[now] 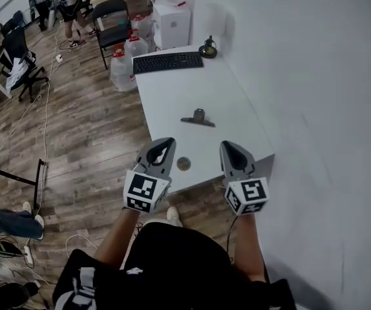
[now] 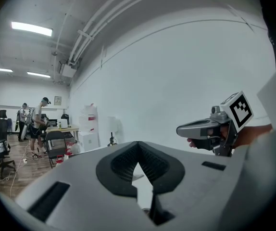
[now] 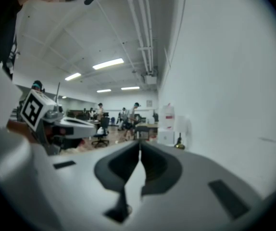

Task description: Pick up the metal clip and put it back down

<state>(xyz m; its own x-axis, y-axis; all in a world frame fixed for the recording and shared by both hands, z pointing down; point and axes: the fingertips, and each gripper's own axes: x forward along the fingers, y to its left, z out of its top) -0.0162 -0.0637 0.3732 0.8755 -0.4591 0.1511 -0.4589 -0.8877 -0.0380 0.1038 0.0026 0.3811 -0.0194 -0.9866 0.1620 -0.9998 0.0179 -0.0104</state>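
While the dark metal clip [image 1: 198,117] lies on the white worktop [image 1: 166,99], L claw [image 1: 165,143] & R claw [image 1: 229,146] hover at its near edge — both clenched, empty.

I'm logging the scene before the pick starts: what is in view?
table: one, white, along the wall
metal clip: one, dark, mid-table
round disc: one, brownish, near the table's front edge
keyboard: one, black, table's far end
small ornament: one, dark, far corner beside the keyboard
water jugs: at least two, clear, red caps, on the floor
chair: one, black, beyond the jugs
left gripper: one, grey, jaws together, empty
right gripper: one, grey, jaws together, empty
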